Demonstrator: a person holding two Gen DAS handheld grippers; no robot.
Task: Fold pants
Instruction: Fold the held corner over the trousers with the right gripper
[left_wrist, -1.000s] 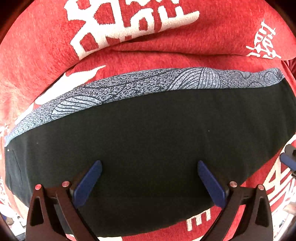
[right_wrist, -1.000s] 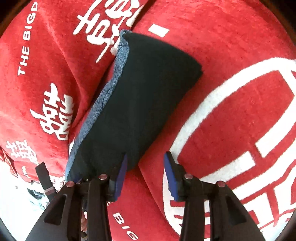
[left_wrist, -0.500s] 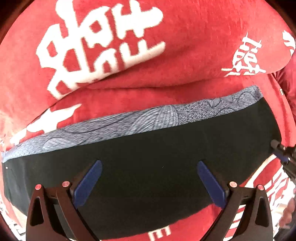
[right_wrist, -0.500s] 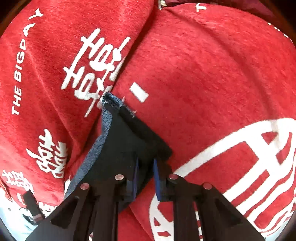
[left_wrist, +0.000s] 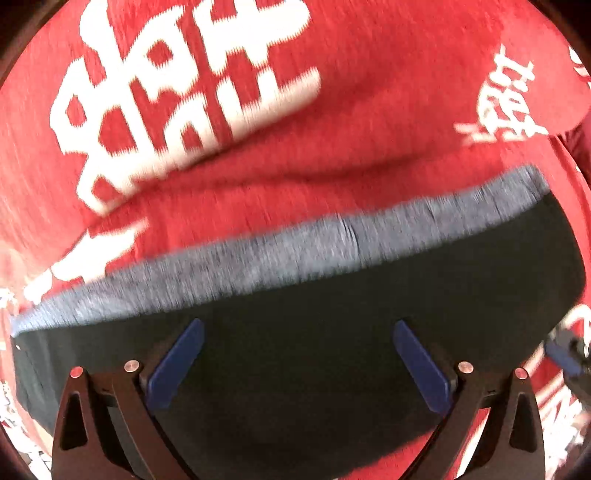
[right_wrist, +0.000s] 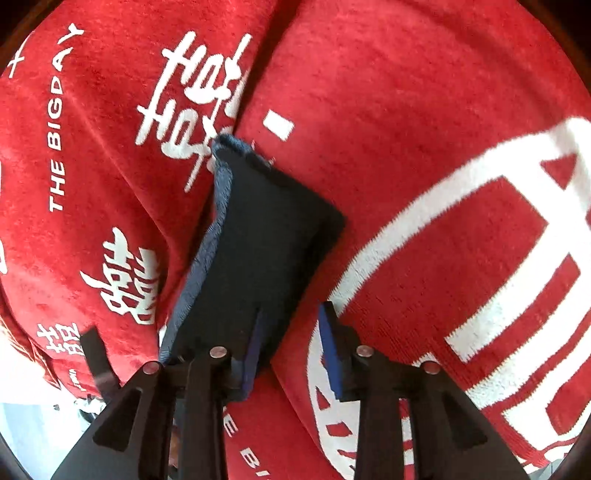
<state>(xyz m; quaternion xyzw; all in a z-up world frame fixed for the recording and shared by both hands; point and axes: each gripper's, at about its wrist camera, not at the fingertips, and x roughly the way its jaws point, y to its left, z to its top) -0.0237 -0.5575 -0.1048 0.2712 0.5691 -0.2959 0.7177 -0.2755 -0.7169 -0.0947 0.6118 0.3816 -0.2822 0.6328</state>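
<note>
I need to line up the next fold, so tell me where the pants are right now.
The pants lie flat on the red blanket, spanning the left wrist view under the open left gripper; the right gripper sits open at their end.

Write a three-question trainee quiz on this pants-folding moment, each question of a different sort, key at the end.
1. True or false: the left gripper stands open over the dark pants.
2. Multiple choice: the right gripper is (A) clamped on the pants, (B) open beside the pants' edge, (C) out of view.
3. Fill in: the pants lie on a ____ blanket with white lettering.

Key: 1 true; 2 B; 3 red.
</note>
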